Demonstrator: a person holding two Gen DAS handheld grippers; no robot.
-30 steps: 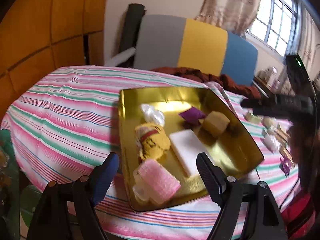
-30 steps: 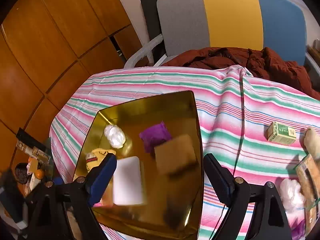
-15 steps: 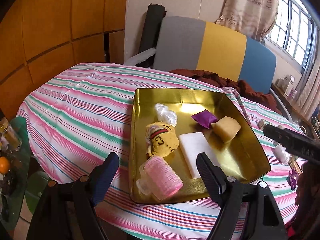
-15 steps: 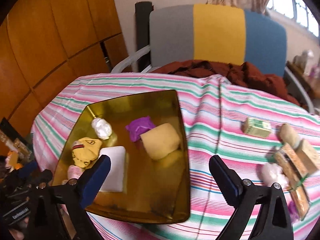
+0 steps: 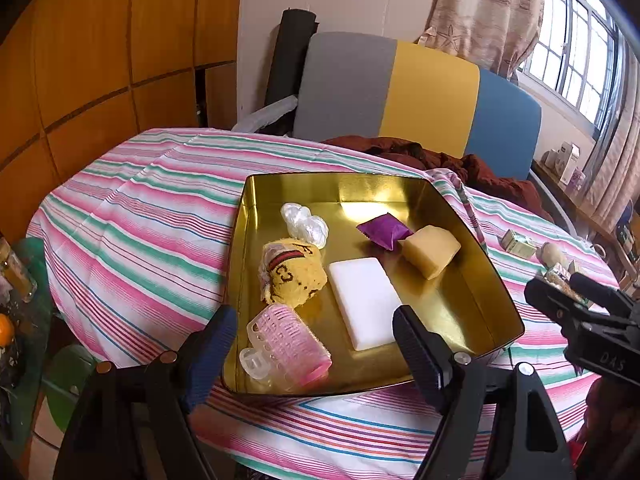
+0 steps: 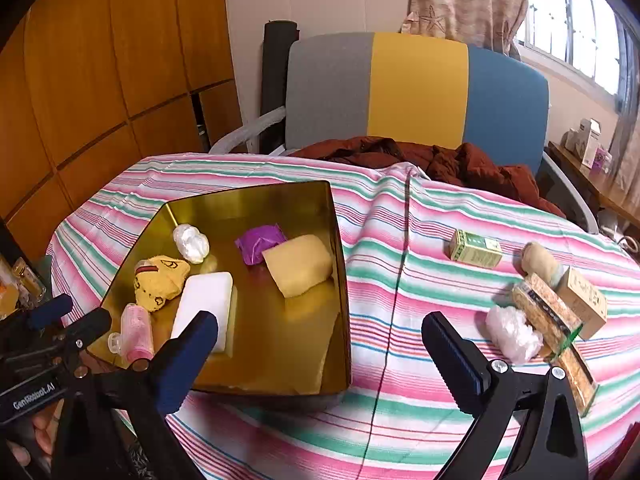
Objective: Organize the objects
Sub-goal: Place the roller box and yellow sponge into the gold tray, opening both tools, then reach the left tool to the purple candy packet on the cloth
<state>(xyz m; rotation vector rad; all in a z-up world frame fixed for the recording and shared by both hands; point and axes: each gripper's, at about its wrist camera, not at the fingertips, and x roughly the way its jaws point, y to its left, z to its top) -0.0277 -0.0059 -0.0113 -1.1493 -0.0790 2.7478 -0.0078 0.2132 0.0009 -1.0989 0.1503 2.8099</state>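
Gold tray [image 6: 340,280] on striped counter [image 6: 400,240], holding six items; right claw [image 6: 320,354] opening, nothing between jaws, left claw [image 5: 310,354] released, empty; step judged: between placements, next fetching loose items like green box [image 6: 475,249].

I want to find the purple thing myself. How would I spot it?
Find the gold tray on the striped table. Look toward its far side, beside the tan sponge. The purple packet touches that sponge and is the only purple thing in the tray.
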